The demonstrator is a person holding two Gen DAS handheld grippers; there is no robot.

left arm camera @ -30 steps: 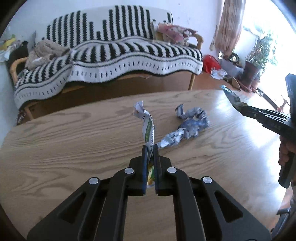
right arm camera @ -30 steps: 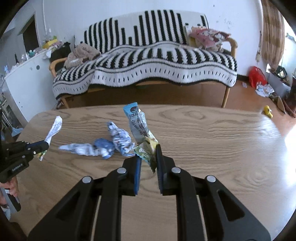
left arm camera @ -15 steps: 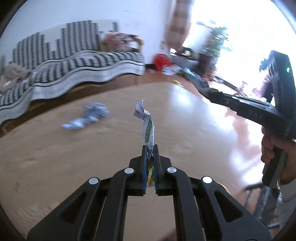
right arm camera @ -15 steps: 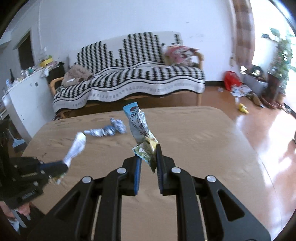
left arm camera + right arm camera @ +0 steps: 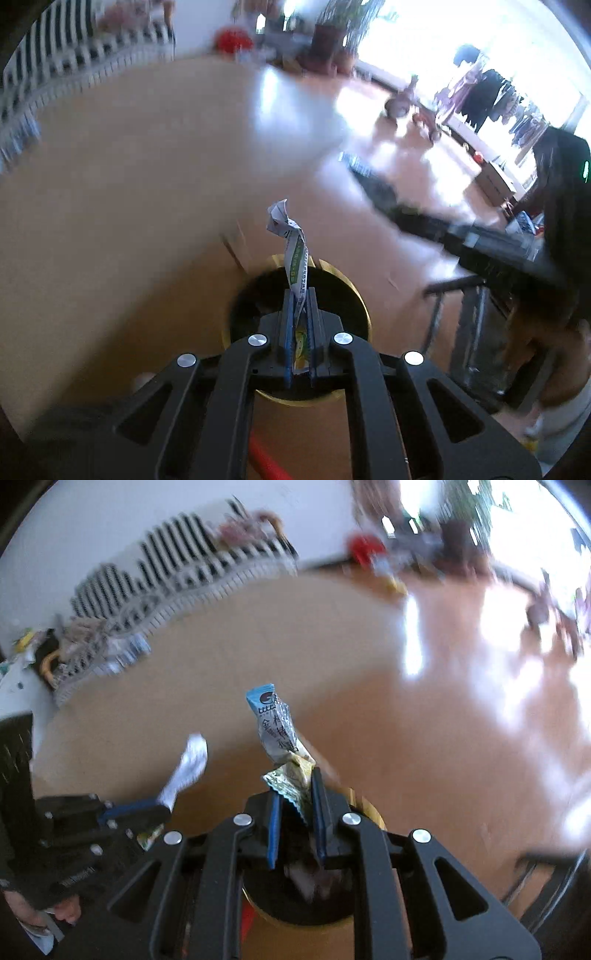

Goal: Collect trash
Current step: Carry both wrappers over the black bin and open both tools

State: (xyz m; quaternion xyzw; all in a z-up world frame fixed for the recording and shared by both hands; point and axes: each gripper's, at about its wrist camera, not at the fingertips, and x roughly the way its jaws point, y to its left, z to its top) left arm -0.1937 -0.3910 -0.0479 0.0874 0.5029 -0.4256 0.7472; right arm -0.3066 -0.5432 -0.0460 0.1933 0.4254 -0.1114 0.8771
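Table [image 5: 129,177]: tan wood-tone top, fills most of both wrist views; heavily blurred.
Sofa [image 5: 177,565]: black-and-white striped cover, beyond the far edge of the table.
Bin [image 5: 360,295]: round, dark interior, gold-coloured rim; stands on the floor just off the near edge of the table, directly under both grippers. In the right wrist view, bin [image 5: 376,818] shows only as a strip of rim and a dark opening behind the fingers.
Left gripper [image 5: 299,338]: fingers pressed together, pinching the white-green wrapper; positioned over the bin opening. In the right wrist view, left gripper [image 5: 147,808] sits left of the bin.
Right gripper [image 5: 295,823]: fingers closed onto the lower end of the blue-silver wrapper, above the bin.
Blue-silver wrapper [image 5: 277,727]: crumpled, printed; stands upright out of the right fingers, above the bin.
White-green wrapper [image 5: 293,258]: twisted strip, upright between the left fingers, above the bin.
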